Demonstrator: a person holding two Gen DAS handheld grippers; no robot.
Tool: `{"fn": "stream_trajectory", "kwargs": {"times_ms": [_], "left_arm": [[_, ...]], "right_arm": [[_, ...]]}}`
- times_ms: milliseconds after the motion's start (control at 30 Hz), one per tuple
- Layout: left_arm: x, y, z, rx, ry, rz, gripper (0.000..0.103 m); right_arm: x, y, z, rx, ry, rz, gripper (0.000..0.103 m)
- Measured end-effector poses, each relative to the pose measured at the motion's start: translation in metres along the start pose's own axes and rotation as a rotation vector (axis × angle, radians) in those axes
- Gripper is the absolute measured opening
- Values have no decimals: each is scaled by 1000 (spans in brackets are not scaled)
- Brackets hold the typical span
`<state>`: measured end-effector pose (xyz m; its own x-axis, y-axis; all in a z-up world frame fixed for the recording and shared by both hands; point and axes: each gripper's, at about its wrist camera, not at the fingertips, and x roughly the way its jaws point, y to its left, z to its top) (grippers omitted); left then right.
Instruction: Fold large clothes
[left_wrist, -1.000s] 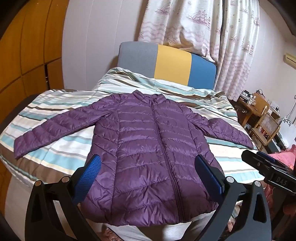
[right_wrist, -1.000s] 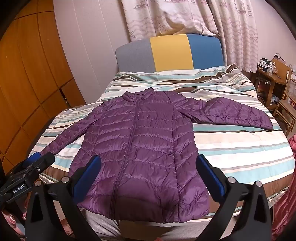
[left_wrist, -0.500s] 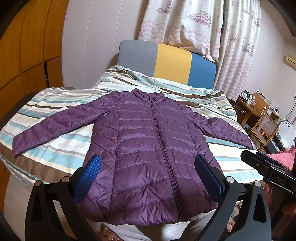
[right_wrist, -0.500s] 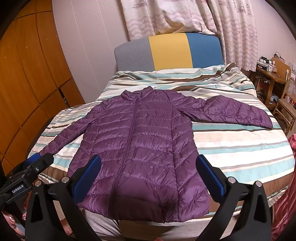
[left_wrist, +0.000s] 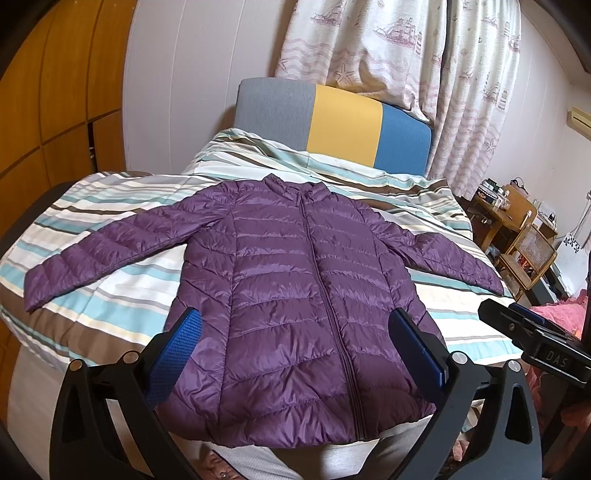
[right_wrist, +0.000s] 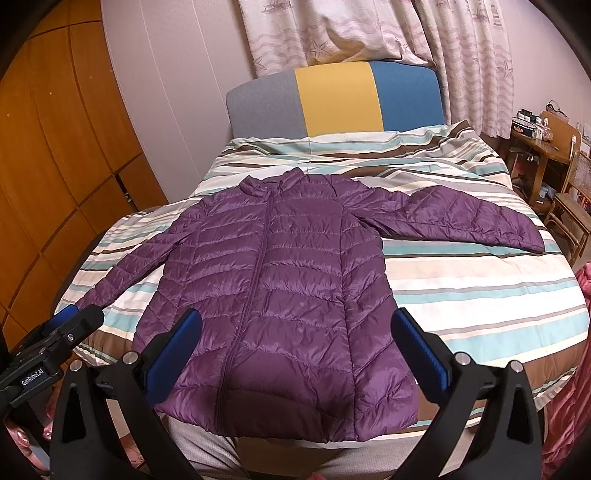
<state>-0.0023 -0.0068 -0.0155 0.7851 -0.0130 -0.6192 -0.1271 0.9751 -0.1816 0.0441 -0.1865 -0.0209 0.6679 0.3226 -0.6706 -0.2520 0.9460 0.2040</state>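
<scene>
Purple quilted jacket (left_wrist: 303, 295) lies flat on the striped bed cover (left_wrist: 110, 317), zipped, front up, collar toward the far headboard (left_wrist: 332, 122), hem at the near edge. Both sleeves spread out to left and right (the right one angled slightly toward the near side). Left gripper (left_wrist: 295, 347) hovers above the hem, jaws wide, holding nothing. Right gripper (right_wrist: 295, 343) likewise over the hem, jaws wide and empty. Neither touches the fabric. Curtains (right_wrist: 369, 33) hang behind the headboard; wooden desk (right_wrist: 543, 140) at far right.
</scene>
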Motion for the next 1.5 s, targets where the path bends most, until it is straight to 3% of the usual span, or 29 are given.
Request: {"fn": "stream_trajectory", "kwargs": {"times_ms": [1500], "left_arm": [[10,-3,-4,0,67,-21,100]], "right_arm": [[10,-7,-3,16,31,2,101]]}}
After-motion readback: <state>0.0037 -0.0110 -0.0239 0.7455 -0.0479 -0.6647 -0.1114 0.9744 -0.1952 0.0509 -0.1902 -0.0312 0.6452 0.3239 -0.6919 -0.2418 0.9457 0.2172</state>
